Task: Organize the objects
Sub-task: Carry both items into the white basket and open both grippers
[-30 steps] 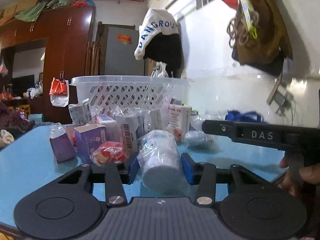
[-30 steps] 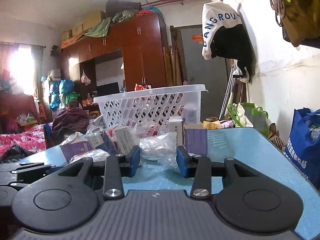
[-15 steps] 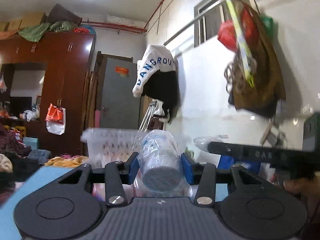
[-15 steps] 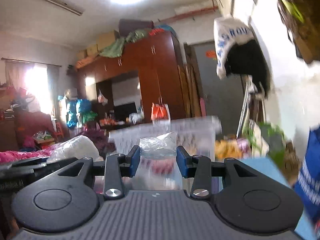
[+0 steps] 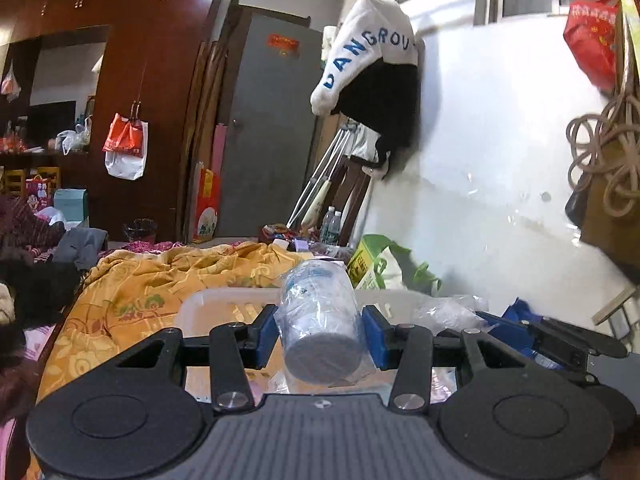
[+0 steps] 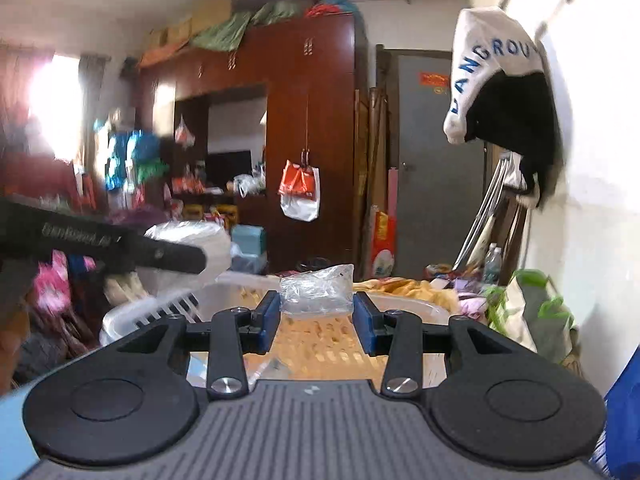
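I hold one thing in each hand over the white basket (image 5: 224, 300), which is my landmark here. My left hand-held gripper (image 5: 320, 340) pinches a plastic-wrapped jar (image 5: 320, 328) by its sides between the blue pads (image 5: 266, 334), the jar's flat grey end toward the camera, above the basket's near rim. My right hand-held gripper (image 6: 316, 322) pinches a small clear plastic packet (image 6: 316, 290), crumpled, also above the basket's open top and nearer its far rim (image 6: 404, 304).

As I judge it, both things are lifted and brought to the basket, but neither is dropped in yet. Inside the basket I can make out the slotted floor (image 6: 332, 344) and what looks like one or two small pieces near my side; I cannot tell what they are. The tabletop barely shows in either view, so I cannot say how many things remain to sort. What is left for these two is to lower and let go.
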The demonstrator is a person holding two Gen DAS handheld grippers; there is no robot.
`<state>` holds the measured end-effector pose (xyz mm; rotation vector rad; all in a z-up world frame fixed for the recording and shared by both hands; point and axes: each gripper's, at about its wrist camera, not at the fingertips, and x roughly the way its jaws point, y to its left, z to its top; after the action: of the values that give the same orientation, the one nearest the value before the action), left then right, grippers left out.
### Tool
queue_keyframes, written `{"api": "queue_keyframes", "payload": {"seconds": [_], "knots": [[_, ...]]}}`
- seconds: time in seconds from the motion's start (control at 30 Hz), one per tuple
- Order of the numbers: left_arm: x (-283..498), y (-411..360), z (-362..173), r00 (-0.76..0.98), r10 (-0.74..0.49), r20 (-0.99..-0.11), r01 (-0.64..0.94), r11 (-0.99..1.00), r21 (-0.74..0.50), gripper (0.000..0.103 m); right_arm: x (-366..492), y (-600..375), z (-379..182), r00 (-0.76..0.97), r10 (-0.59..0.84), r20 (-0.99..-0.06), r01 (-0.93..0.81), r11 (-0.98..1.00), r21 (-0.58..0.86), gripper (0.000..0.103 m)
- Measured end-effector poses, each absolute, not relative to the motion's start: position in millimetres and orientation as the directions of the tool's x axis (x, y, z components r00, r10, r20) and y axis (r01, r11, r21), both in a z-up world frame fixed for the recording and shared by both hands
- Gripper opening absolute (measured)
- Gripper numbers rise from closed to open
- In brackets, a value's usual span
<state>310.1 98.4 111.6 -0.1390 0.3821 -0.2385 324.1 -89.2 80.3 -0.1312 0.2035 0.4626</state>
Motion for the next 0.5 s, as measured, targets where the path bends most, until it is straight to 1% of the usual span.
{"api": "queue_keyframes", "payload": {"seconds": [0.07,0.1,0.13,0.23,0.3,0.37,0.4,0.43,0.5], "knots": [[308.6,93.6,106.3,0.91,-0.229,-0.345,0.195,0.972,-0.131,0.068,314.6,-91.0,78.3,0.88,0.43,-0.202,-0.451,0.89,-0.071,0.071],[306.8,93.6,105.5,0.915,-0.222,-0.336,0.192,0.974,-0.122,0.083,305.8,-96.4,78.1,0.881,0.444,-0.166,-0.457,0.888,-0.054,0.094],[302.6,95.5,104.4,0.921,-0.223,-0.318,0.194,0.973,-0.122,0.085,295.4,-102.9,79.1,0.882,0.45,-0.136,-0.46,0.887,-0.043,0.102],[281.1,111.8,102.2,0.932,-0.246,-0.265,0.212,0.966,-0.151,0.085,263.5,-126.5,78.1,0.879,0.474,-0.058,-0.475,0.88,-0.014,0.103],[258.2,125.4,100.3,0.935,-0.28,-0.219,0.237,0.95,-0.201,0.085,250.4,-141.9,76.1,0.886,0.463,-0.032,-0.463,0.886,0.01,0.103],[227.9,139.6,91.4,0.935,-0.294,-0.198,0.251,0.943,-0.217,0.085,238.5,-155.9,65.1,0.89,0.453,-0.058,-0.452,0.892,0.03,0.103],[215.5,143.6,85.6,0.937,-0.29,-0.193,0.247,0.944,-0.218,0.087,232.2,-161.4,57.8,0.895,0.44,-0.072,-0.438,0.898,0.041,0.103],[203.0,148.6,79.0,0.94,-0.283,-0.191,0.24,0.945,-0.221,0.089,224.8,-165.7,47.6,0.9,0.423,-0.105,-0.421,0.906,0.045,0.103],[178.5,159.4,60.7,0.94,-0.28,-0.197,0.233,0.944,-0.234,0.089,220.9,-168.8,37.1,0.897,0.407,-0.172,-0.404,0.913,0.052,0.103]]}}
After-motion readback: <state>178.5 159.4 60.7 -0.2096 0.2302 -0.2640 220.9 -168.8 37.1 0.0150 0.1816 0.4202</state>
